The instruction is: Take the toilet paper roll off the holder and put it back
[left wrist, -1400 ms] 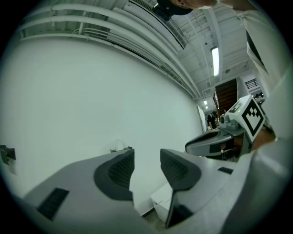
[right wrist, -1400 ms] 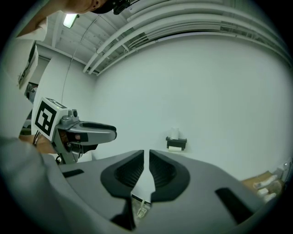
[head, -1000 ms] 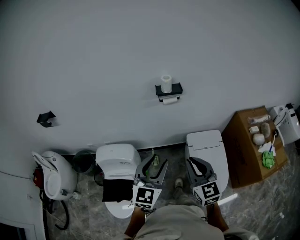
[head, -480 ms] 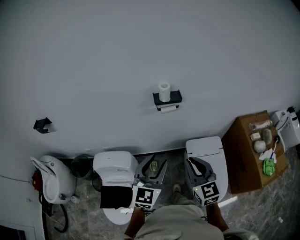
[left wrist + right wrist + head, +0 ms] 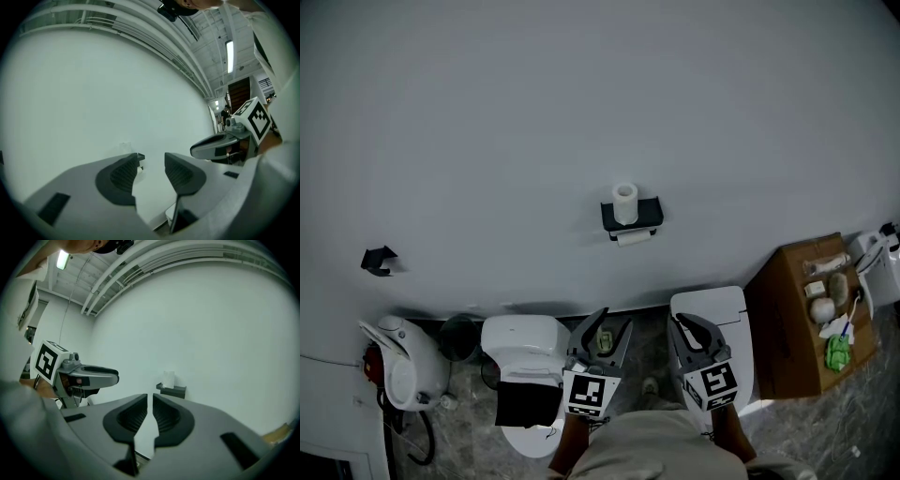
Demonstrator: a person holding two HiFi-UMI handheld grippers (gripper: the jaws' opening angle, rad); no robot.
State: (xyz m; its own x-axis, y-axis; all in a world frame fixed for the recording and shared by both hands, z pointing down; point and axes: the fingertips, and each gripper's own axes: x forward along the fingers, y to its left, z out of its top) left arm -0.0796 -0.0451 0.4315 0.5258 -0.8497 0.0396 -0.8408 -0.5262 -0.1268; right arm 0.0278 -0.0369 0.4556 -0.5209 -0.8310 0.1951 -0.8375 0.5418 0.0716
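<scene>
The toilet paper roll (image 5: pixel 624 202) stands upright on top of the black holder (image 5: pixel 633 217), left of the shelf's middle. A white end of paper (image 5: pixel 634 238) shows under the holder's lower edge. The holder is fixed to the bare wall (image 5: pixel 581 112), above the gap between two toilets (image 5: pixel 520 342).

Compared with a second ago, roll and holder appear slightly larger and lower in the head view, and the toilets lie nearer its bottom edge. The person has stepped toward the wall, carrying both grippers along. The task is judged to be in its approach, with the roll untouched and well apart from both grippers.

The left gripper (image 5: pixel 619 317) points roughly level at the wall, its jaws a narrow gap apart with nothing between them. The right gripper (image 5: pixel 680 322) tips slightly downward, its jaws closed to a slit and empty.
</scene>
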